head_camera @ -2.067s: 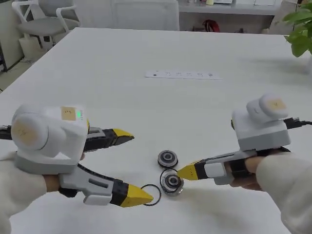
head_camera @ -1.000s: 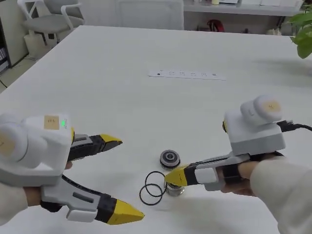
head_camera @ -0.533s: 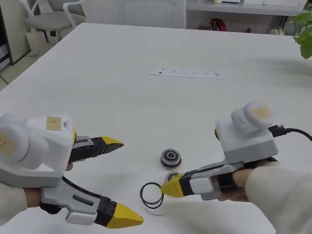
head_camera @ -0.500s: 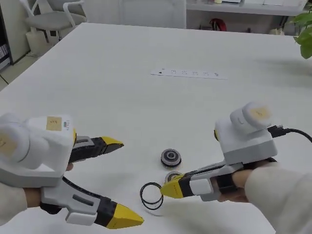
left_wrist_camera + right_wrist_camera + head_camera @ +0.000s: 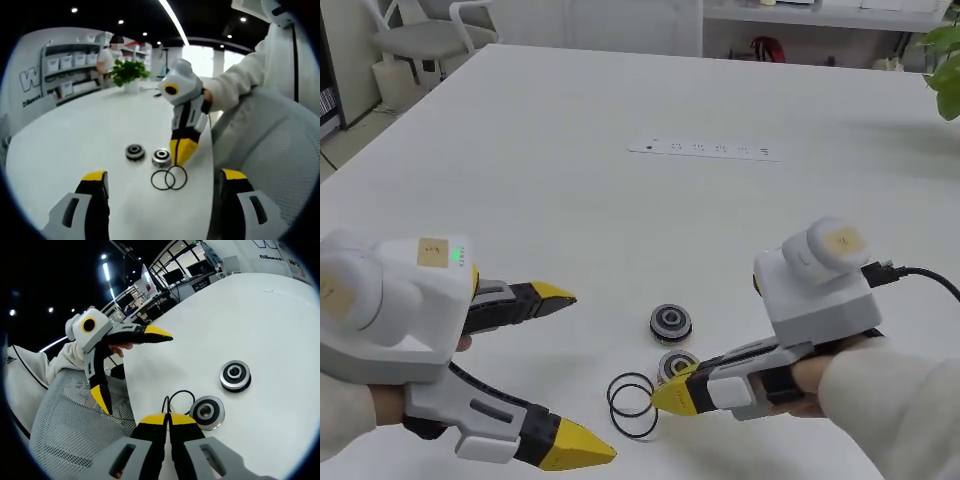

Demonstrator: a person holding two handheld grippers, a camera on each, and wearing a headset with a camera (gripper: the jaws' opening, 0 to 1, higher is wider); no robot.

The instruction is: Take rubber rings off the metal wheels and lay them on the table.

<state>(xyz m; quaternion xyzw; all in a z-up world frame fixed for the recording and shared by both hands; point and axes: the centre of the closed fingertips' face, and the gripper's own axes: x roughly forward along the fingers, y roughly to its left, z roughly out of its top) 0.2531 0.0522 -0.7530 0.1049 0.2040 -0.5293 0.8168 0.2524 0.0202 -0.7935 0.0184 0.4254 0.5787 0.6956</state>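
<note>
Two metal wheels lie flat on the white surface (image 5: 620, 200), close to its near edge. The farther wheel (image 5: 670, 322) sits apart from the nearer wheel (image 5: 674, 364). In the head view neither wheel shows a black band around its rim.

Two rubber rings (image 5: 632, 406) lie on the surface just beside the nearer wheel, on its left in the head view. They overlap each other like two links.

The right gripper (image 5: 665, 398) comes in low from the right edge. Its yellow-tipped tongs are pressed tight together, and the tips touch the rings where they overlap. In the right gripper view a black arc of ring (image 5: 180, 392) curves out from just past the tips. The pictures don't show whether the tongs nip it or merely rest against it.

The left gripper (image 5: 570, 375) hangs near the front left corner, well apart from the rings. Its tongs are spread wide with nothing between them — one tip reaches toward the wheels, the other is low by the near edge.

A white power strip (image 5: 705, 151) lies farther out toward the far edge, and beyond the far left corner stands an office chair (image 5: 415, 40).
</note>
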